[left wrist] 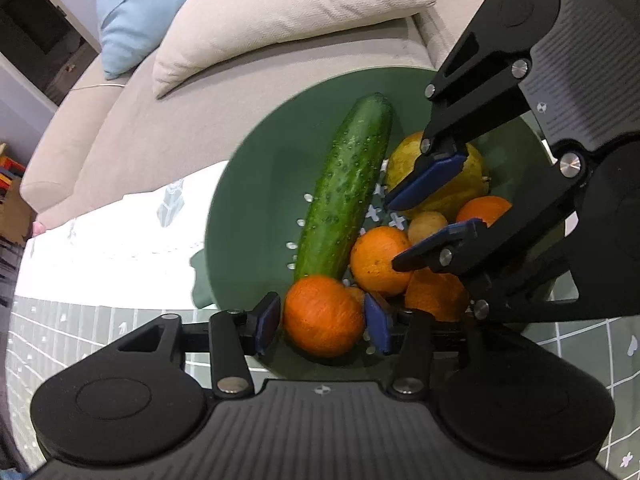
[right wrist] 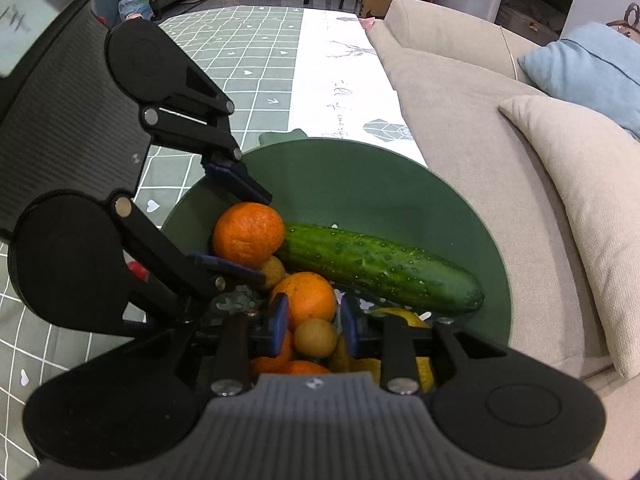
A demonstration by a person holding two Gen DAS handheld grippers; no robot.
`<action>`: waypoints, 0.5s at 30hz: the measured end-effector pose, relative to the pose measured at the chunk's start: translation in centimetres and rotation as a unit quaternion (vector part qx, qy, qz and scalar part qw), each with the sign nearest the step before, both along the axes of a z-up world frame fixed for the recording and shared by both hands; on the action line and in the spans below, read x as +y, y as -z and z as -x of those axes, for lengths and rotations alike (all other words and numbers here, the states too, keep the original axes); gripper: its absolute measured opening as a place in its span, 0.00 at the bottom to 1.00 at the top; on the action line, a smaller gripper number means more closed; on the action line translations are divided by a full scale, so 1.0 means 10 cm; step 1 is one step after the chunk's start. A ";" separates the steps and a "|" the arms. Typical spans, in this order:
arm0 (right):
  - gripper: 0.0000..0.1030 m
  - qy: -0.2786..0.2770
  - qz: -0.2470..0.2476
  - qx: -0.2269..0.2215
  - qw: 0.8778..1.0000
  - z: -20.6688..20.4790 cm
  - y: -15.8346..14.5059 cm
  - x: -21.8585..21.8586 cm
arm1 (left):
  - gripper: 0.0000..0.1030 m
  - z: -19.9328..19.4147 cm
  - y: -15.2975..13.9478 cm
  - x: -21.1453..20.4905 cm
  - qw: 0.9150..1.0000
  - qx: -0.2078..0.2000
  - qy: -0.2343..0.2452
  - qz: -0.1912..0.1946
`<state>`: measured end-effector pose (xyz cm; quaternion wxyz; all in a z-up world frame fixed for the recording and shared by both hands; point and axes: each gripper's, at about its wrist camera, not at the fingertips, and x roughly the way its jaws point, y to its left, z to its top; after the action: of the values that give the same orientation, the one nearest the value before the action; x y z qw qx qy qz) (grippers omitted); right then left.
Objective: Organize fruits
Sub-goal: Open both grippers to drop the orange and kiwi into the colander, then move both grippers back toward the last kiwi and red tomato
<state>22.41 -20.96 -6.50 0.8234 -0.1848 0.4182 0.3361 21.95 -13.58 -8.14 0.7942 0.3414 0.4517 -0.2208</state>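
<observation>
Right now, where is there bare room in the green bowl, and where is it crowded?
Bare: the bowl floor and wall between the cucumber and the sofa-side rim. Crowded: the other side, where oranges pile up and both grippers reach in.

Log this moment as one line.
left gripper: open, straddling orange | right gripper: shut on small yellow fruit | green bowl: holds cucumber and the fruit

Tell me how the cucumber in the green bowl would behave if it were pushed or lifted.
The cucumber looks stiff, so it should lift as one piece without drooping. It is round and leans on the sloped wall of the green bowl, so a sideways push would probably roll or slide it. Droplets on its skin suggest it may be slippery. One end touches an orange, which a shove might nudge.
</observation>
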 end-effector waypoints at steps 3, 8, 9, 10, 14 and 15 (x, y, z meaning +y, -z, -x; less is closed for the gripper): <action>0.36 0.006 0.001 -0.005 1.000 -0.01 -0.05 0.02 | 0.64 0.04 -0.08 0.01 1.000 -0.010 0.002 -0.010; 0.47 0.014 0.007 -0.027 1.000 0.05 -0.26 -0.01 | 0.76 0.15 -0.34 0.05 1.000 -0.022 -0.001 0.008; 0.47 0.014 0.009 -0.031 0.999 0.07 -0.31 -0.01 | 0.76 0.18 -0.41 0.06 1.000 -0.028 -0.003 0.010; 0.47 0.014 0.010 -0.036 0.999 0.09 -0.37 -0.01 | 0.76 0.21 -0.47 0.06 0.999 -0.033 -0.004 0.011; 0.47 0.021 0.013 -0.049 0.999 0.19 -0.58 -0.01 | 0.76 0.36 -0.75 0.12 0.998 -0.055 -0.012 0.019; 0.47 0.022 0.016 -0.053 0.998 0.22 -0.64 -0.01 | 0.76 0.41 -0.83 0.15 0.998 -0.061 -0.014 0.022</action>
<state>20.19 -21.02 -0.05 0.8488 -0.2060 0.3829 0.3008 17.89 -12.09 0.19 0.8306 0.3302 0.4022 -0.1985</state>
